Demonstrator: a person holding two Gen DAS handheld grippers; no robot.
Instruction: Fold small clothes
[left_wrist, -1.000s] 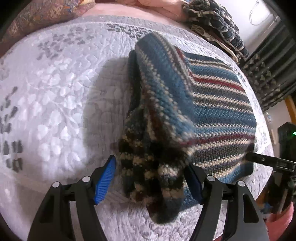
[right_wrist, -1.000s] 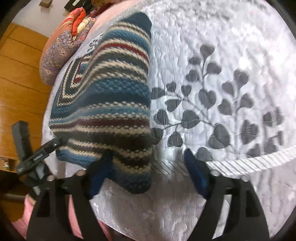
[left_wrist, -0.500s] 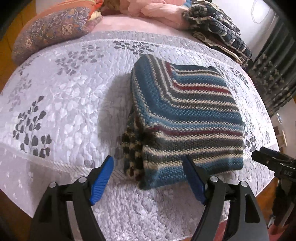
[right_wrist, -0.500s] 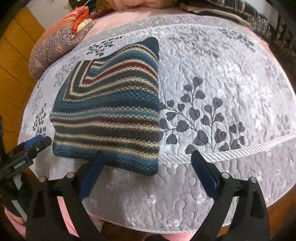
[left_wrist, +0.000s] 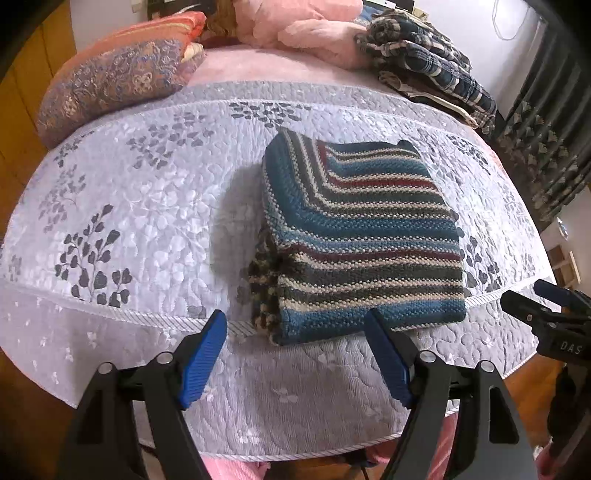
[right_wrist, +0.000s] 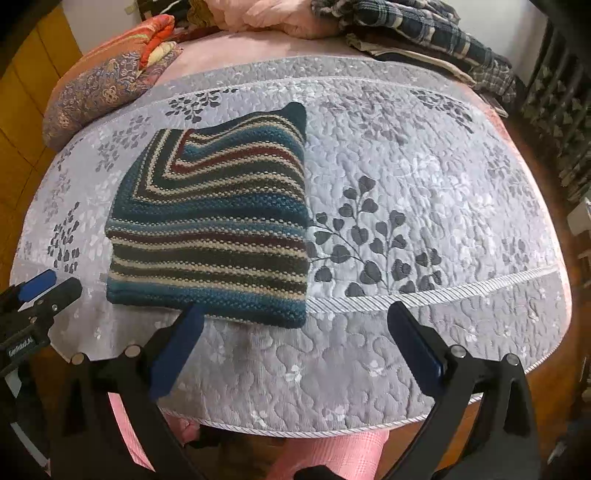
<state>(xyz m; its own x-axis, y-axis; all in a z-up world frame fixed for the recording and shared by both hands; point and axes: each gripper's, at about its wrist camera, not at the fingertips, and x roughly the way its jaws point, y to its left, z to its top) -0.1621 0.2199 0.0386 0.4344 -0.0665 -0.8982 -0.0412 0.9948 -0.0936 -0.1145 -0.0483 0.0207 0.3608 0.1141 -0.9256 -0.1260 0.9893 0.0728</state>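
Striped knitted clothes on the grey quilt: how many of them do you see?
1. A folded striped knit lies near the front edge of the grey quilt, ahead of both open grippers. Further pieces could be hidden inside its folds.

1. A big bed with a pale grey quilted cover printed with dark leaves (left_wrist: 147, 206) fills the room.
2. At 11 o'clock lies a patterned orange and purple pillow (left_wrist: 110, 77).
3. At 1 o'clock sits a dark checked blanket pile (left_wrist: 424, 55).
4. At 3 o'clock hangs a dark patterned curtain (left_wrist: 543, 155).
5. At 9 o'clock stands a yellow wooden wall (right_wrist: 22, 85).
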